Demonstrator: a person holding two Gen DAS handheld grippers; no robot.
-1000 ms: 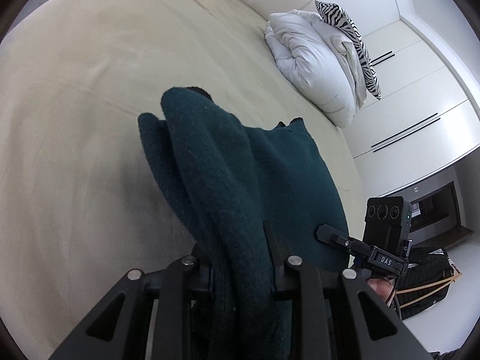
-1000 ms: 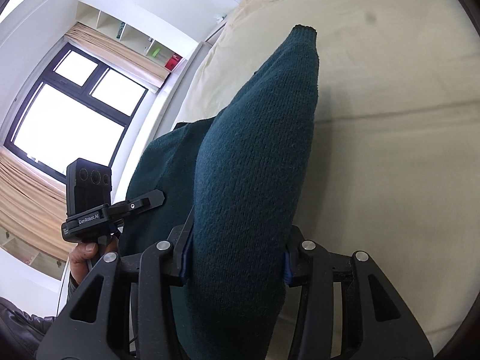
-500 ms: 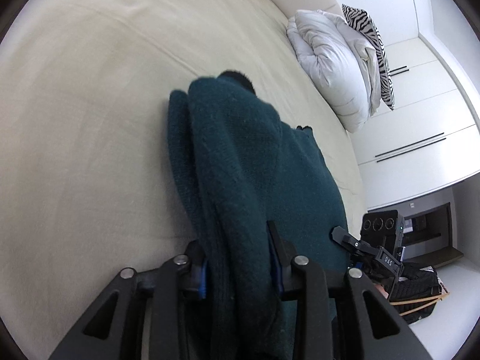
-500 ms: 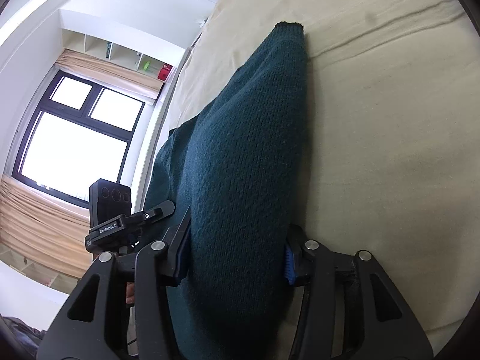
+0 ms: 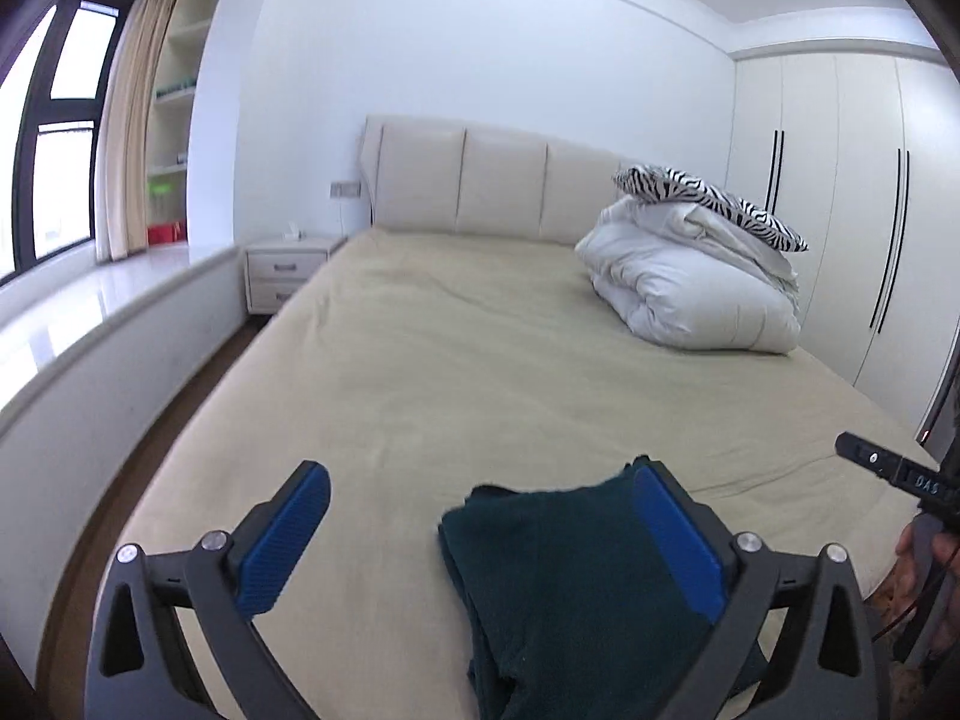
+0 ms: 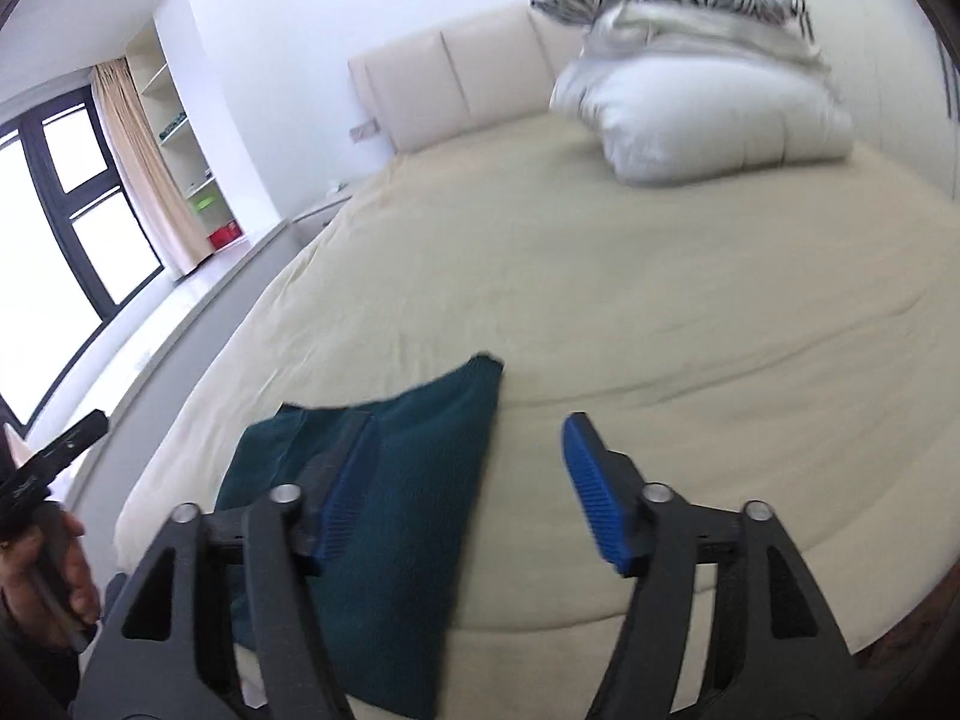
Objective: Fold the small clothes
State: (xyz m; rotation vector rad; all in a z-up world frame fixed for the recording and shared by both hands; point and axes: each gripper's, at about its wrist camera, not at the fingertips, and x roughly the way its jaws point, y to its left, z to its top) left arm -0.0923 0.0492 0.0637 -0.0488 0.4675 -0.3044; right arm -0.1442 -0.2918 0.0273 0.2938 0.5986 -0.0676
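1. Sweater (image 5: pixel 576 576) lies folded on the bed (image 5: pixel 480 372), near its foot.
2. Left gripper (image 5: pixel 480 540) and right gripper (image 6: pixel 474 486): jaws just opened, apart, empty.
3. Fold edges appear slightly uneven; squaring them before withdrawing is advisable.

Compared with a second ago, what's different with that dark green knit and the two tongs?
Both tongs let go. The left tongs and right tongs had each clamped a fold of the green sweater; their jaws have just been opening and nothing is pinched now. Both have lifted back, and the sweater lies folded on the bed. The white duvet is unchanged.
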